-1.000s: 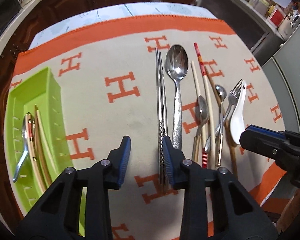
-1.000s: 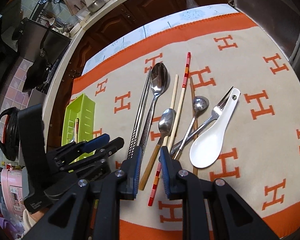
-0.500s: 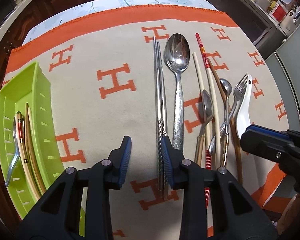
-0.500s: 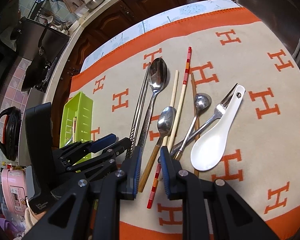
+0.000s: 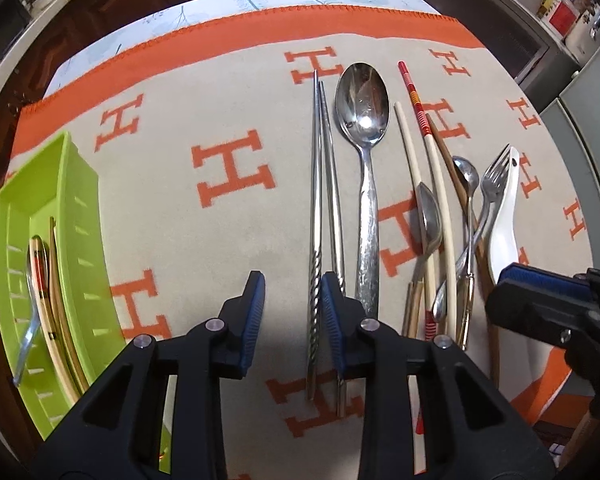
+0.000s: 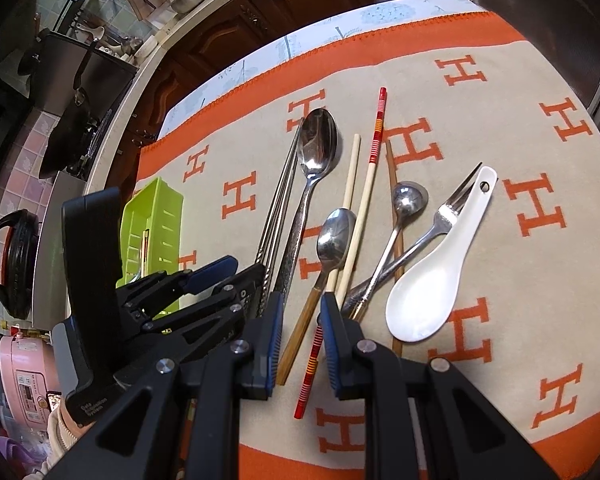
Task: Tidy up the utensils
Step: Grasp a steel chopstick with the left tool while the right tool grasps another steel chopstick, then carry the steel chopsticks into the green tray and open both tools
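- Left wrist view shows the left tool (image 5: 292,308) low over the worktop, its two blue pads apart and holding nothing.
- One of the metal chopsticks (image 5: 318,208) lies between the pads. The other runs under the right pad.
- I think the step now is to pick up this pair. To do it well, slide the tool a little to the right so both sticks sit in the gap, then go down and squeeze.
- Grab near the twisty ends, where the grip is rough. The smooth part looks slippery.
- Keep clear of the big spoon (image 5: 364,112), which lies just beside the sticks on the right.
- The sticks are thin, long and shiny, side by side, almost touching at the far tips.
- The green tray (image 5: 80,184) sits at the left edge of the orange and cream cloth (image 5: 228,128). It already holds a few long things, so it is likely where the sticks go.
- Right wrist view shows the right tool (image 6: 298,332) with pads apart too, and empty. It sits over the wooden handle of a small spoon (image 6: 334,236) and the red striped chopstick (image 6: 374,140).
- More things wait on the right: a pale chopstick (image 6: 352,172), a little round spoon (image 6: 408,200), a fork (image 6: 448,212) and a white soup spoon (image 6: 432,284), all crossed in a heap.
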`<state>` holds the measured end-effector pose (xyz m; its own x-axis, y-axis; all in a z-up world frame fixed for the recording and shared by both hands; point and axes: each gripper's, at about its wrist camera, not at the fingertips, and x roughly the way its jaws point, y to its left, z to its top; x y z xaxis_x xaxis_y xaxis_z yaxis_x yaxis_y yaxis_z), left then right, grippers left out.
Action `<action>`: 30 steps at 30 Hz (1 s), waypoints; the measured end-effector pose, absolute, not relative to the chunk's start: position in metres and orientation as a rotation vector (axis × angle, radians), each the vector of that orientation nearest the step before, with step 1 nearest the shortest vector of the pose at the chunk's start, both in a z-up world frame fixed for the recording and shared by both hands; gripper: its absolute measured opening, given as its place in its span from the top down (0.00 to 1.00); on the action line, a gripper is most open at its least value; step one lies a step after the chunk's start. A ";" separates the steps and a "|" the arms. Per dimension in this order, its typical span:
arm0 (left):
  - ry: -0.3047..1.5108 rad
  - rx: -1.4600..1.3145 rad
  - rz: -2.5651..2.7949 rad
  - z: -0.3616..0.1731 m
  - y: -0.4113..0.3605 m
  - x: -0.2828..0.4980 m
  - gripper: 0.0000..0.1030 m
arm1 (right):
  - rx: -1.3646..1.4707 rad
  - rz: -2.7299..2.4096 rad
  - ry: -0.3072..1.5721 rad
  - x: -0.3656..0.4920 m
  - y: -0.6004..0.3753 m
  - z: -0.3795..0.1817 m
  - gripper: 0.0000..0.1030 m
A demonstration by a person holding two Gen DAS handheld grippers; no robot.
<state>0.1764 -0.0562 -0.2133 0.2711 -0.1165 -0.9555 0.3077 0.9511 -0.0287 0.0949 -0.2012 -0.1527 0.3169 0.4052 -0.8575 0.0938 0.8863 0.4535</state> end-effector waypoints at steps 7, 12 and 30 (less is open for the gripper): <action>1.225 0.182 -0.290 -0.214 -0.062 0.187 0.84 | 0.463 0.204 1.237 0.099 -0.199 -0.152 0.82; 1.232 0.107 -0.295 -0.214 -0.049 0.192 0.96 | 0.464 0.196 1.240 0.103 -0.196 -0.153 0.82; 1.190 -0.108 -0.264 -0.165 0.023 0.160 0.97 | 0.344 0.149 1.326 0.175 -0.144 -0.182 0.81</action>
<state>0.1603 0.0234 -0.1653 0.3453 -0.2595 -0.9019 0.1462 0.9642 -0.2214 0.1750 -0.1440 -0.1818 0.2417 0.3000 -0.9228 0.0880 0.9403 0.3287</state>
